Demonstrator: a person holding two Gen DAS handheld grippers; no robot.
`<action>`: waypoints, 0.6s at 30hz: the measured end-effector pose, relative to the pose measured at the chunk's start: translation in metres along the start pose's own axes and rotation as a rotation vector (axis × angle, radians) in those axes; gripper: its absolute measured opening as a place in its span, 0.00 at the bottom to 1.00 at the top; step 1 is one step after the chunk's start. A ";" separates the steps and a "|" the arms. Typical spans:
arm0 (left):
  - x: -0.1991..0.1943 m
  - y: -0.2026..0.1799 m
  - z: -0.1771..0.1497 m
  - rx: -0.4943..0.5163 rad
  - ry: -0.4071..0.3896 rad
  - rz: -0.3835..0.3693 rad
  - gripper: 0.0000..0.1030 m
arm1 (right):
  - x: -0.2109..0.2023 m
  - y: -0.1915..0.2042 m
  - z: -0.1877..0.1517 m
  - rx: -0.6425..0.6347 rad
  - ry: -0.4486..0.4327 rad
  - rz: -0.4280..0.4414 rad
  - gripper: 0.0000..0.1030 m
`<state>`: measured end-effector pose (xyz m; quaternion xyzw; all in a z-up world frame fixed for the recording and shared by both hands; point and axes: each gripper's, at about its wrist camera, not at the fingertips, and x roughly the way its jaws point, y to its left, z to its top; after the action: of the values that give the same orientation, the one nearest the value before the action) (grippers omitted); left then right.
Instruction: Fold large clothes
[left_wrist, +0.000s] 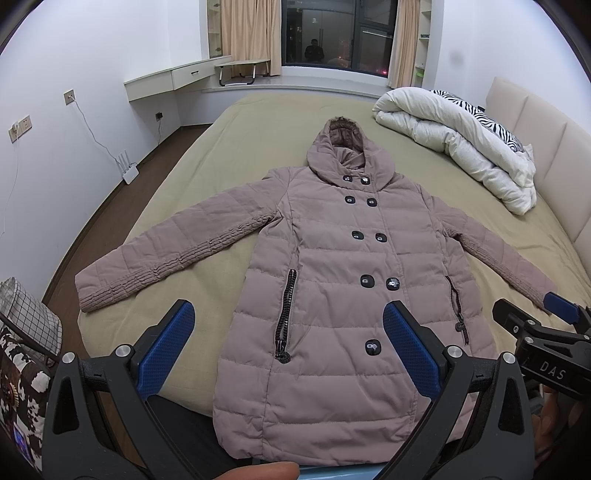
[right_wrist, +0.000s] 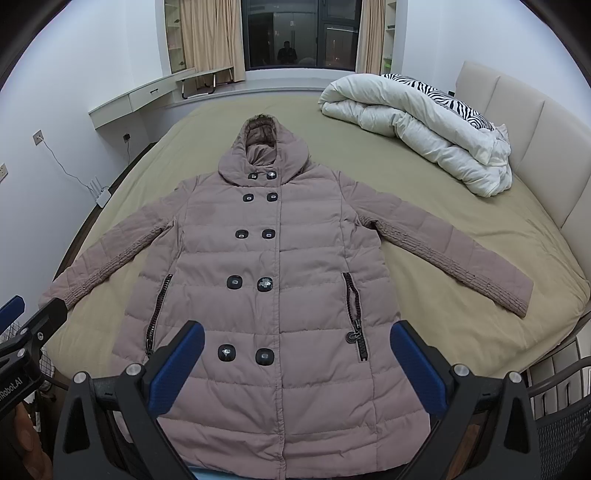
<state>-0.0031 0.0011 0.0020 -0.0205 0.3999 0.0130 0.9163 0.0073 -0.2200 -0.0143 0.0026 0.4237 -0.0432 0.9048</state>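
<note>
Hooded quilted coat (left_wrist: 332, 280), dusty mauve, is laid flat and face up on the olive-sheeted bed (left_wrist: 229, 147), hood (left_wrist: 343, 151) pointed toward the window (left_wrist: 336, 33), hem at the near edge of the mattress. Front is buttoned shut with a double row of dark buttons (left_wrist: 358, 235). Both sleeves are spread out and angled down: left sleeve (left_wrist: 162, 258) runs toward the near-left edge of the bed, right sleeve (right_wrist: 454, 251) toward the right edge. A zipped pocket (left_wrist: 286, 314) is seen on each side of the front.

Left gripper (left_wrist: 288, 343) is held above the lower front of the coat, blue-padded fingers spread wide, nothing between them, no contact with fabric seen. Right gripper (right_wrist: 297, 363) is held likewise over the hem area, fingers wide apart, nothing held. Each tool is caught at the edge of the other's view.

A rolled white duvet (right_wrist: 417, 125) with a zebra-print pillow (right_wrist: 443, 96) behind it is piled at the far right, against the padded headboard (right_wrist: 524, 122), well apart from the coat. A white router (left_wrist: 127, 171) is on the floor by the left wall.
</note>
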 end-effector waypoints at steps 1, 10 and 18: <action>0.001 0.003 -0.003 0.000 0.000 0.000 1.00 | 0.001 0.000 0.000 0.000 0.000 0.000 1.00; 0.006 0.012 -0.013 0.004 -0.007 0.022 1.00 | 0.004 -0.003 0.000 0.009 0.004 0.010 1.00; 0.032 0.011 -0.014 -0.029 0.030 -0.071 1.00 | 0.030 -0.080 -0.003 0.232 -0.036 0.132 1.00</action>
<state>0.0084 0.0117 -0.0314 -0.0483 0.4122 -0.0139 0.9097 0.0177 -0.3014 -0.0361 0.1342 0.3985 -0.0322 0.9067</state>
